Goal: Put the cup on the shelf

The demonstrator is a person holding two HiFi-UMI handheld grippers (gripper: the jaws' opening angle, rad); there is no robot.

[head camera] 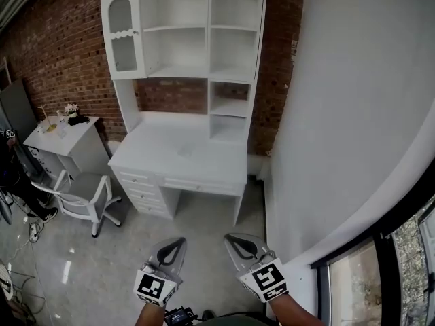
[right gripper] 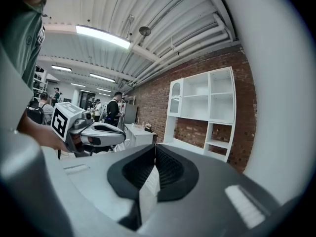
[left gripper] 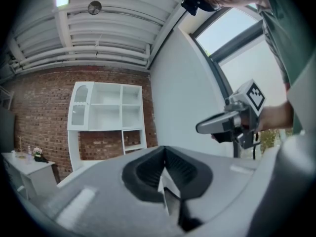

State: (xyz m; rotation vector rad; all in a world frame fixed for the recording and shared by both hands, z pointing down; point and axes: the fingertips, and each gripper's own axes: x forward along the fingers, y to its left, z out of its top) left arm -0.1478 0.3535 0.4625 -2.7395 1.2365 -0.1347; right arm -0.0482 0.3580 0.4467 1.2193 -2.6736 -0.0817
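Presently left claw (head camera: 175, 242) and right claw (head camera: 236, 238) seen closed, nothing held. No cup made out on tabletop (head camera: 153, 148), centre frame; presumably light, rim to be pinched.

Two grippers: left gripper (head camera: 175, 242) and right gripper (head camera: 235, 238). One white shelf unit (head camera: 197, 29) with one arched glass door (head camera: 122, 36). One white bench (head camera: 180, 148) below, one smaller bench (head camera: 76, 133) aside, one grey chair (head camera: 85, 199).
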